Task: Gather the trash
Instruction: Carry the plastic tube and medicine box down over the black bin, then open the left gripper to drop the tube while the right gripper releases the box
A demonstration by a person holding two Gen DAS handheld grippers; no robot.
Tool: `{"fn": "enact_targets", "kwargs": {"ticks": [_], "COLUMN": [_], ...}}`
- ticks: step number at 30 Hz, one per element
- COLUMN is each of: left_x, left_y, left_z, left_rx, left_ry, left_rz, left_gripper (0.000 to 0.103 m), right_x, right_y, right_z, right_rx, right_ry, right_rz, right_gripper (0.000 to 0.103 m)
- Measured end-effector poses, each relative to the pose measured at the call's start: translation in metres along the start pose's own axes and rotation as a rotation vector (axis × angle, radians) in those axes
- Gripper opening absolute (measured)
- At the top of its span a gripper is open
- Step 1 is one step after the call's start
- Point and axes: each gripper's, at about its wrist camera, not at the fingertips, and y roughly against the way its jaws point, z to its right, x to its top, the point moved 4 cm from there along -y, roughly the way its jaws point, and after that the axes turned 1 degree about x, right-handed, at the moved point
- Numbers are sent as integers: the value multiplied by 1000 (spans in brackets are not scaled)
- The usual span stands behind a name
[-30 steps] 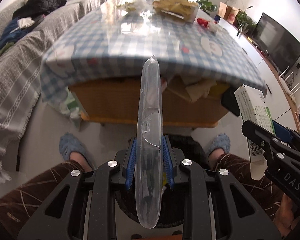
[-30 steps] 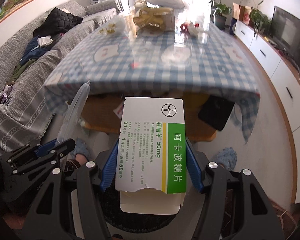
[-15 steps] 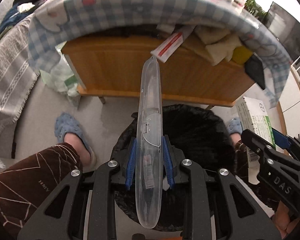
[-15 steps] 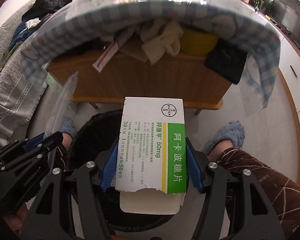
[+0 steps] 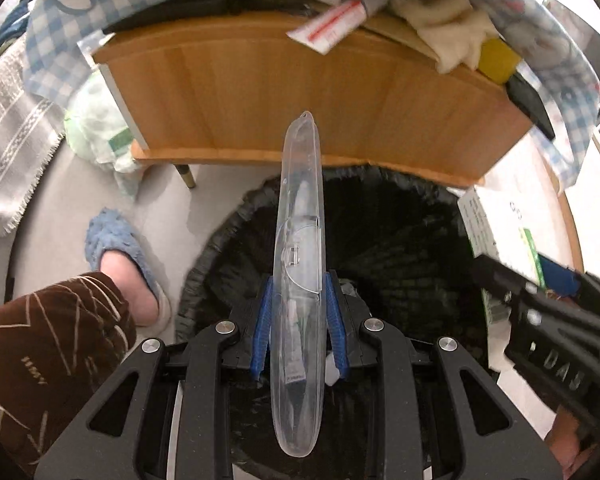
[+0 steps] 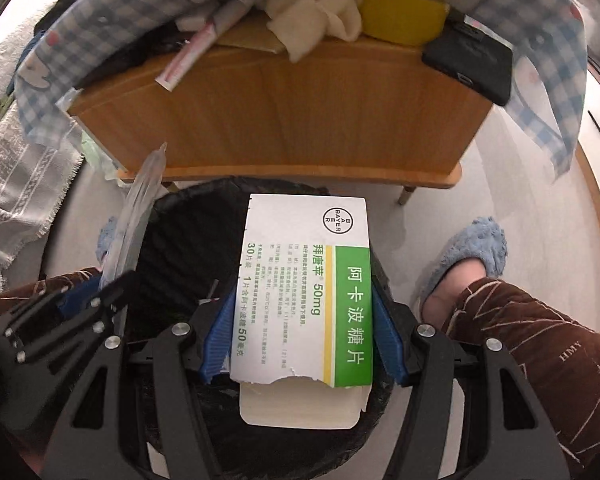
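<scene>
Holding 2 pieces of trash over the bin, I judge this to be the drop step. My left gripper (image 5: 299, 322) is clamped on the clear plastic case (image 5: 299, 280), which runs lengthwise between the blue pads and sticks out well past them toward the table. My right gripper (image 6: 300, 332) is clamped across the medicine box (image 6: 306, 300), its torn flap hanging at the near end. Both items sit above the black-lined trash bin (image 5: 400, 240), which stands on the floor between my slippers (image 5: 118, 240), just in front of the low wooden table (image 5: 300, 92).

Next I need to spread each pair of fingers and let the pieces fall. The box is over the bin's mouth. The case is long, and its far tip reaches about to the bin's far rim, so I would tip it steeper or draw it back first. The 2 grippers are close side by side; the table edge and its hanging checked cloth (image 6: 52, 76) leave little room forward.
</scene>
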Motion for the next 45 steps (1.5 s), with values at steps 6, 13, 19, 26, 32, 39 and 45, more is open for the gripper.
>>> {"fn": "enact_targets", "kwargs": {"ticks": [6, 13, 19, 26, 32, 39, 45], "left_x": [-27, -41, -41, -40, -28, -16, -14], "left_y": [-16, -33, -38, -28, -9, -2, -12], "left_z": [24, 44, 49, 40, 13, -29, -59], "left_rx": [1, -16, -24, 6, 7, 17, 41], "left_ry": [-76, -132, -146, -119, -38, 21, 62], "left_rz": [-29, -53, -41, -10, 44, 51, 31], "left_gripper": [25, 25, 26, 59, 84, 97, 97], "right_x": [-10, -18, -20, -22, -20, -19, -23], "right_y": [-3, -6, -9, -11, -14, -22, -36], "right_z": [12, 17, 23, 22, 16, 3, -15], "right_rx": [-14, -26, -31, -24, -1, 25, 30], "right_ry": [-30, -36, -59, -65, -56, -56, -25], "right_rz": [-11, -28, -42, -44, -43, -46, -73], "right_gripper": [58, 58, 58, 59, 59, 59, 59]}}
